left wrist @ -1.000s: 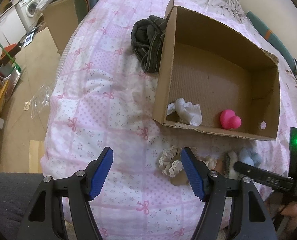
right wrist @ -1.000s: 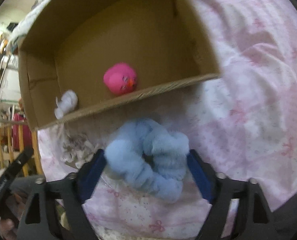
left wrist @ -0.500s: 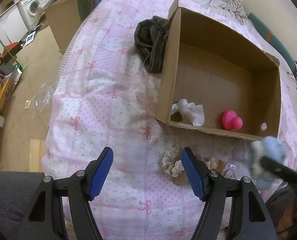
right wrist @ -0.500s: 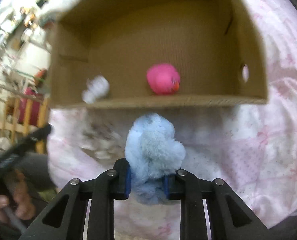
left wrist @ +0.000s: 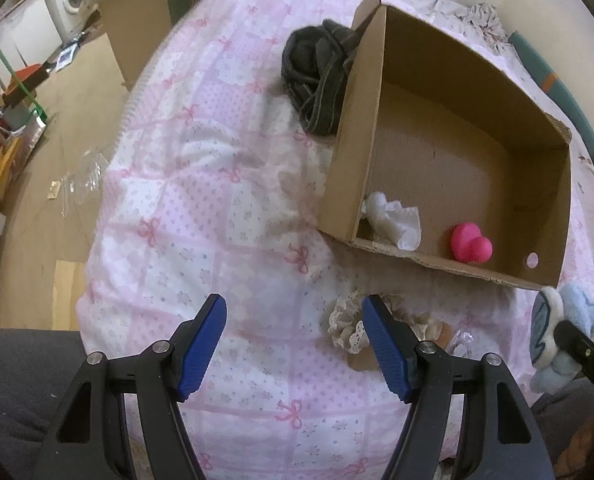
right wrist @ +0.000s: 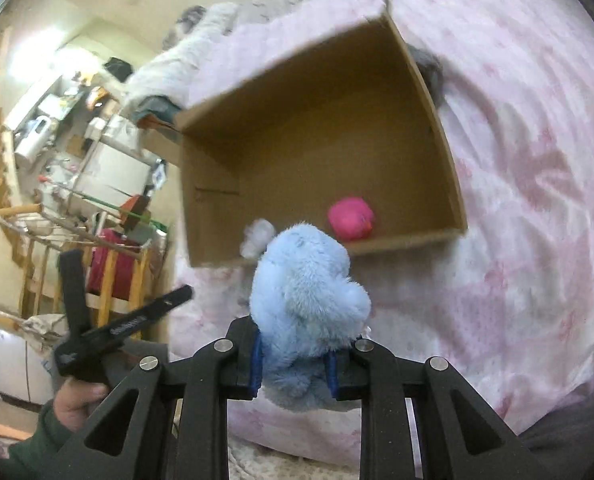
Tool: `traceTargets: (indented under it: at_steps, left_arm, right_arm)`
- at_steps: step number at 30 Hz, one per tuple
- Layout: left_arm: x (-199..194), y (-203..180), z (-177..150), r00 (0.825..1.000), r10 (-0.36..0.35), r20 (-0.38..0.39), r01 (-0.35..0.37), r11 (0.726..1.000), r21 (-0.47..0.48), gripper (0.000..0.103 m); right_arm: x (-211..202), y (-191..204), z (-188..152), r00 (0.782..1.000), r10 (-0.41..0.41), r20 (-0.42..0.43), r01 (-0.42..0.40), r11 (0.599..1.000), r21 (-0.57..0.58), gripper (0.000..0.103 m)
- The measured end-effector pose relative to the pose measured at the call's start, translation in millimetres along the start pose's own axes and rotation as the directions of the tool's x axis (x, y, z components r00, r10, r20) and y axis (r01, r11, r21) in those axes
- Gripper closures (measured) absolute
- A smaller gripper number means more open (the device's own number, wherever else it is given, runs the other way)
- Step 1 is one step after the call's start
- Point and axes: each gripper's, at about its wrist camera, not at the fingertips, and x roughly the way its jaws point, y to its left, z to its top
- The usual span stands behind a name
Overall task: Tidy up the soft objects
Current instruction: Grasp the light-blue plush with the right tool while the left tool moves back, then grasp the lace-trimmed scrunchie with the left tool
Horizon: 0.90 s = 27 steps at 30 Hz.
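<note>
My right gripper (right wrist: 295, 364) is shut on a fluffy light blue scrunchie (right wrist: 305, 292) and holds it up in front of the near wall of the open cardboard box (right wrist: 325, 148). The scrunchie also shows at the right edge of the left wrist view (left wrist: 569, 320). In the box (left wrist: 449, 128) lie a pink soft toy (left wrist: 471, 242) and a white cloth (left wrist: 397, 220). My left gripper (left wrist: 295, 344) is open above the pink quilt, with a cream lace scrunchie (left wrist: 347, 324) beside its right finger.
A dark grey bundle of clothing (left wrist: 317, 76) lies against the box's left wall. Small beige soft items (left wrist: 433, 328) lie near the lace scrunchie. The bed's left edge drops to a cluttered floor (left wrist: 49, 152). Wooden racks (right wrist: 109, 248) stand beyond the bed.
The right gripper closed on the blue scrunchie and lifted it off the quilt toward the box. The left gripper stayed open and barely moved.
</note>
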Motion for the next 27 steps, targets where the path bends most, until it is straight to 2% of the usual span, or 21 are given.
traceTargets:
  at_steps: [4, 7, 13, 16, 18, 19, 20, 23, 27]
  left_arm:
    - [22, -1, 2, 0.996, -0.034, -0.081, 0.032, 0.999, -0.025, 0.036]
    - [39, -6, 4, 0.992, -0.039, -0.123, 0.037, 0.999, -0.02, 0.049]
    - [62, -21, 1, 0.982, -0.067, -0.179, 0.067, 0.998, -0.003, 0.049]
    - [74, -26, -2, 0.969, -0.098, -0.226, 0.1, 0.995, -0.005, 0.049]
    - [78, -29, -5, 0.958, -0.14, -0.25, 0.143, 0.99, -0.009, 0.07]
    - [80, -31, -6, 0.947, -0.173, -0.27, 0.176, 0.984, -0.013, 0.09]
    - [80, -32, -7, 0.938, -0.194, -0.286, 0.199, 0.98, -0.014, 0.09]
    - [65, -35, -7, 0.951, -0.197, -0.239, 0.207, 0.978, 0.02, 0.092]
    - [37, -22, -7, 0.965, -0.205, -0.165, 0.209, 0.978, 0.006, 0.092]
  right_arm:
    - [10, 5, -1, 1.0, 0.009, -0.002, -0.009, 1.0, -0.004, 0.078]
    - [14, 2, -1, 1.0, 0.004, -0.018, -0.004, 1.0, 0.006, 0.078]
    - [18, 0, 2, 1.0, 0.006, -0.018, -0.006, 1.0, 0.023, 0.078]
    - [16, -1, 0, 1.0, 0.007, -0.018, -0.006, 1.0, 0.018, 0.078]
    - [17, -1, 0, 1.0, 0.005, -0.022, -0.004, 1.0, 0.015, 0.078]
    - [17, -2, 1, 1.0, 0.003, -0.023, -0.003, 1.0, 0.014, 0.078]
    - [17, -2, 1, 1.0, 0.001, -0.024, 0.0, 1.0, 0.013, 0.078]
    - [18, -2, 2, 1.0, -0.004, -0.024, 0.005, 1.0, 0.014, 0.077]
    - [20, -1, 2, 1.0, -0.013, -0.024, 0.014, 1.0, 0.013, 0.077]
